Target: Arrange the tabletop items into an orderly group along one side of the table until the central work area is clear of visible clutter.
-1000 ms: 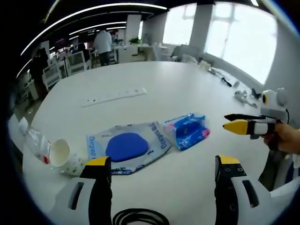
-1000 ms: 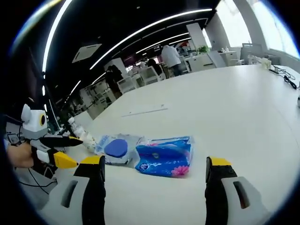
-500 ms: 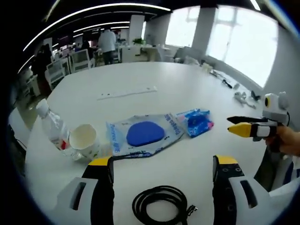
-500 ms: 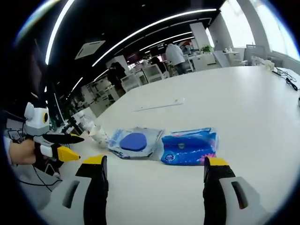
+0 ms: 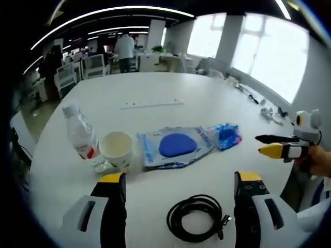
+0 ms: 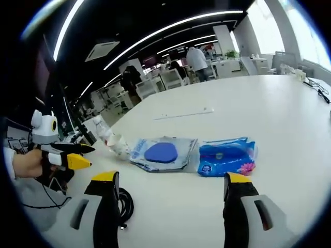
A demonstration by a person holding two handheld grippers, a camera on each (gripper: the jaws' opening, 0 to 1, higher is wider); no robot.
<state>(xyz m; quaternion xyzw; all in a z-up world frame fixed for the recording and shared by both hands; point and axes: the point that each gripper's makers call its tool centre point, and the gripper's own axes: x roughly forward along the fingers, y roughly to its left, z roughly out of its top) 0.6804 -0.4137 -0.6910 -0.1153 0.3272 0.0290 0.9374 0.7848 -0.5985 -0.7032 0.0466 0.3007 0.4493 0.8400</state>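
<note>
A clear water bottle [image 5: 80, 137] stands beside a paper cup [image 5: 116, 150] lying on its side. Right of them lie a clear bag with a blue disc [image 5: 176, 147] and a blue tissue pack [image 5: 226, 136]. A coiled black cable [image 5: 196, 225] rests on the near table. My left gripper [image 5: 179, 178] hangs open above the cable, holding nothing. In the right gripper view, my right gripper [image 6: 171, 178] is open in front of the bag [image 6: 161, 153] and tissue pack [image 6: 226, 156], with the cup [image 6: 119, 144], bottle [image 6: 103, 132] and cable [image 6: 124, 206] to the left.
A white power strip [image 5: 152, 104] lies further back on the white table [image 5: 207, 93]. The right gripper [image 5: 282, 147] shows in a hand at the right edge, the left gripper [image 6: 64, 155] in a hand at the left. Chairs, desks and people stand beyond.
Both cameras have drawn back and swung, bringing the bottle, cup and coiled cable into sight. The items on the table have not moved. Both grippers stay open.
</note>
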